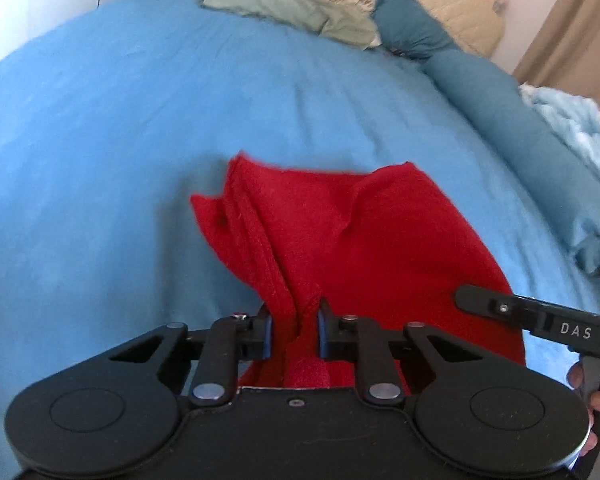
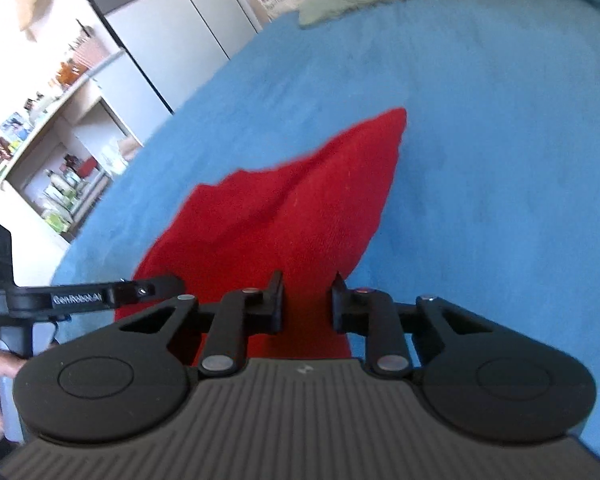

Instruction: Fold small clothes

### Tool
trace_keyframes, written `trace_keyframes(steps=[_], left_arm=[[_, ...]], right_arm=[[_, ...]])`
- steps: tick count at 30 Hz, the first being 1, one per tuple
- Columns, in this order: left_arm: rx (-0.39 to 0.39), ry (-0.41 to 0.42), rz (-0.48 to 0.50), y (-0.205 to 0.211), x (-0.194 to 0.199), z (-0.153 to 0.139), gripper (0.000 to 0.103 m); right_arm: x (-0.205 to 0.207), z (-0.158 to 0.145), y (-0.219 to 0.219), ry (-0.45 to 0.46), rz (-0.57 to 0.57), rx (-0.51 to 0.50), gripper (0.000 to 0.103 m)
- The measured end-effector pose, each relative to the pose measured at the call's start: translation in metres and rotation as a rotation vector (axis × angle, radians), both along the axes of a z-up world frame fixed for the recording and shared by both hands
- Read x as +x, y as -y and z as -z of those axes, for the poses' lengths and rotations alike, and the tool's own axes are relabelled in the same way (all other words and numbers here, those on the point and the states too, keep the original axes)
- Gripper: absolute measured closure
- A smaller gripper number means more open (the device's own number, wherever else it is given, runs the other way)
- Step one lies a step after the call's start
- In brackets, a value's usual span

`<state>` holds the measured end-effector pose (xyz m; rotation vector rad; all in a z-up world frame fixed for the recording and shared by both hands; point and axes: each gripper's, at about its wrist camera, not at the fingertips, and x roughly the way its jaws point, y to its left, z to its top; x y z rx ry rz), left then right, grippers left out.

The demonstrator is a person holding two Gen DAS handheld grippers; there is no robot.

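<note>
The blue bed cover (image 1: 100, 140) carries 1 red cloth (image 1: 380, 240), which runs away from both grippers toward the pillows. Measured from that cloth, its near edge lies in 2 grips: the left gripper (image 1: 294, 330) pinches a bunched corner, the right gripper (image 2: 307, 304) stands narrowed around another, contact uncertain.

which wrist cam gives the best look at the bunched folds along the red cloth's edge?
Left wrist. There the red cloth shows its gathered pleats running down into the left gripper, plus both far corners. The right wrist view shows the same red cloth mostly as one smooth blurred slope rising from the right gripper, with only one corner clear.
</note>
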<state>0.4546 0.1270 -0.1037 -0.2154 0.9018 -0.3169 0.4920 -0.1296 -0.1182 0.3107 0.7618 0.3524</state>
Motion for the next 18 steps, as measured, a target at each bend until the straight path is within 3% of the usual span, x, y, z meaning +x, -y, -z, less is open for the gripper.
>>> trace_keyframes(steps=[4,9,13,18], left_arm=[[0.026,0.04,0.05,0.033,-0.052,-0.027,0.081],[0.018,0.05,0.063,0.07,-0.136,-0.032,0.081],[0.039,0.036,0.079,0.099,-0.177,-0.01,0.081],[0.141,0.035,0.036,0.116,-0.197,0.023,0.079]], right_arm=[[-0.057,-0.033,0.011,0.052,-0.054,-0.029,0.066],[-0.151,-0.043,0.038,0.1,-0.053,-0.083,0.066],[-0.208,-0.019,0.065,0.073,-0.001,-0.079,0.066],[-0.226,0.034,0.087,-0.034,0.104,-0.075,0.065]])
